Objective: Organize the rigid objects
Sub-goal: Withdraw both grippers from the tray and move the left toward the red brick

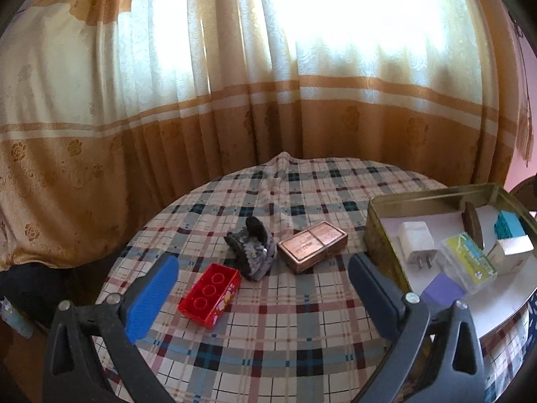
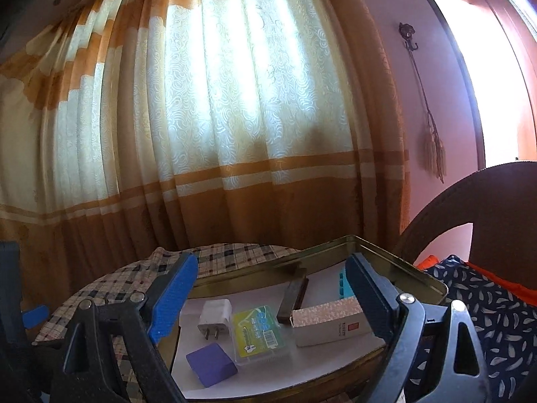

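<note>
The left gripper [image 1: 265, 285] hangs above the checked tablecloth [image 1: 285, 329] with its jaws spread wide and nothing between them; the right gripper [image 2: 272, 295] is likewise spread and empty, poised over the open tin [image 2: 433, 280]. The step in hand looks like the choice of the next loose piece; three things lie outside the tin, so the sorting seems partly done.

Nearest the left gripper lies the red box [image 1: 210, 294], flat on the cloth just ahead of the blue left finger and slightly left of the gap between the jaws; the next move would call for a small shift left and a drop, so that the jaws straddle its narrow sides before closing. Just beyond it sits a grey furry clip [image 1: 253, 247], close to the box though whether they touch cannot be told; a careless descent could nudge it. Right of the clip lies the copper case [image 1: 312, 245], near the tin's left wall.

Inside the tin, from the near edge back: a purple block [image 2: 211, 364]; a white charger [image 2: 214, 314] with prongs pointing forward; a clear yellow-labelled case [image 2: 260, 334]; a pale carton [image 2: 327, 322] beside the right finger; a dark bar [image 2: 293, 297]; a teal piece [image 2: 342, 282] at the far side. Behind everything hangs the curtain [image 1: 235, 100].
</note>
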### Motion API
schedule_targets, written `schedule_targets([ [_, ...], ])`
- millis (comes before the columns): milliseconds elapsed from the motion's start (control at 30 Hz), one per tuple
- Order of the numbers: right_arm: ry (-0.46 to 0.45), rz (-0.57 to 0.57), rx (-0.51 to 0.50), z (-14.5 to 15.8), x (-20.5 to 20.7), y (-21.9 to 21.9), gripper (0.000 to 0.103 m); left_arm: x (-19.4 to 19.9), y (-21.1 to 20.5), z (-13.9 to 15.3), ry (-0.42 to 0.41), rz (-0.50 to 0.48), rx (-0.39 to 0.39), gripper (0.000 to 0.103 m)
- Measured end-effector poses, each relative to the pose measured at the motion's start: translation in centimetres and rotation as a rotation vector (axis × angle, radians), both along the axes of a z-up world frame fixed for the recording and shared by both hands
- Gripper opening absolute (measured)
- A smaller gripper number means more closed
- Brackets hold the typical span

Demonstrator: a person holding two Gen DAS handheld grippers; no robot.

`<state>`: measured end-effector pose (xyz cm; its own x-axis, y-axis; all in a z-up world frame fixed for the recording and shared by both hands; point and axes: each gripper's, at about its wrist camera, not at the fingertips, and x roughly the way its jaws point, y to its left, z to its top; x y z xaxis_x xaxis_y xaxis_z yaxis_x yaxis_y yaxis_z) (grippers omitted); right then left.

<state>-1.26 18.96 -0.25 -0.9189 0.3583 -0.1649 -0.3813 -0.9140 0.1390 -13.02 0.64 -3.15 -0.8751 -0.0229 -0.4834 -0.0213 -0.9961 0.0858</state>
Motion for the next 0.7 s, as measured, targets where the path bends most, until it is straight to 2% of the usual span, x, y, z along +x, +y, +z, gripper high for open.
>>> schedule_targets([
  [300,0.010,0.030,0.029,0.1,0.4,-1.2,0.092,0.1,-0.2,0.1,-0.002,-0.001,0.017,0.102],
  [700,0.002,0.110,-0.054,-0.3,-0.5,-3.3,0.092,-0.8,-3.7,-0.9,-0.098,0.069,0.104,0.102],
])
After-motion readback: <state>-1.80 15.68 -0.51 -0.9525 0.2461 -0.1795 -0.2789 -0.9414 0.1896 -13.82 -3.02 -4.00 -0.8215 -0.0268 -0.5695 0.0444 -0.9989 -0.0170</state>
